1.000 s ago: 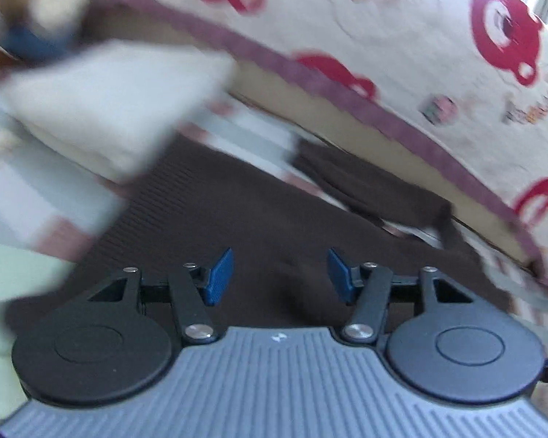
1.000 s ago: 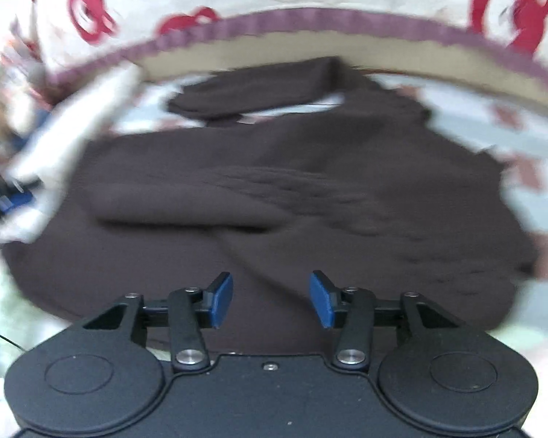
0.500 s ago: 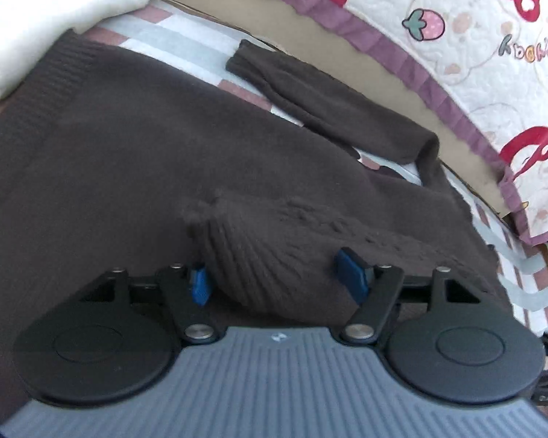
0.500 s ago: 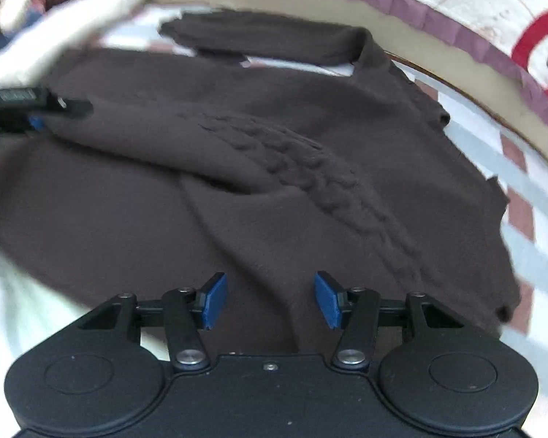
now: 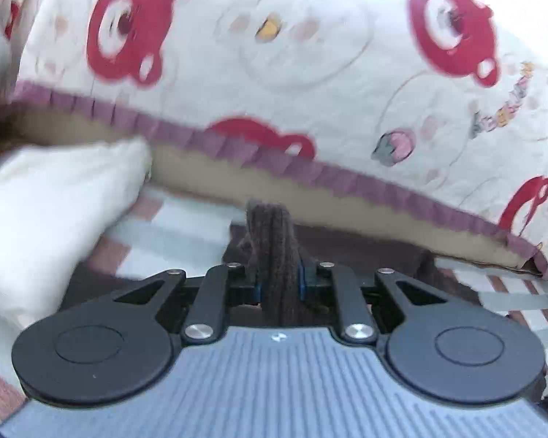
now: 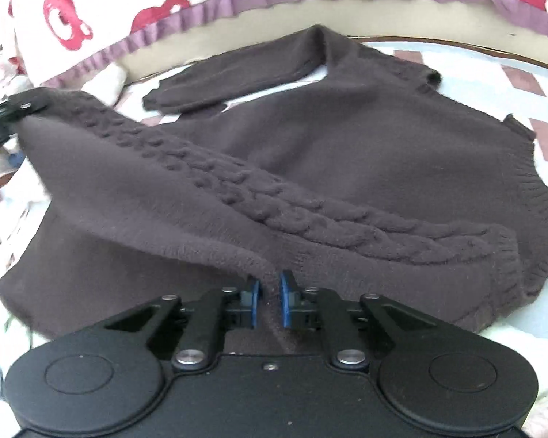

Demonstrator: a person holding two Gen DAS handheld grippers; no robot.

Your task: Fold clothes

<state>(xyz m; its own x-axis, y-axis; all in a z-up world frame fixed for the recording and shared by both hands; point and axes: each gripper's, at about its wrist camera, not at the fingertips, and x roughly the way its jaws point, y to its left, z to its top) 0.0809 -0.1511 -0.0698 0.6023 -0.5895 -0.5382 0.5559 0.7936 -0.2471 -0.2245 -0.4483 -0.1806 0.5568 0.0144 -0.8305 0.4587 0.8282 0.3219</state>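
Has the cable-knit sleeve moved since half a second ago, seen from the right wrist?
Yes. The cable-knit sleeve is now lifted at its left end by the left gripper, raised off the sweater body it lay on earlier.

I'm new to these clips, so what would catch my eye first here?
The big brown sweater spread over the striped bed, its cable-knit sleeve folded across the body. Both grippers are shut on it: the right gripper at the near edge, the left gripper on a bunched ribbed end. Behind hangs a red-bear quilt.

Left tongs [image 5: 277, 284], right tongs [image 6: 268, 301]: black linkages, blue pads, silver screws.
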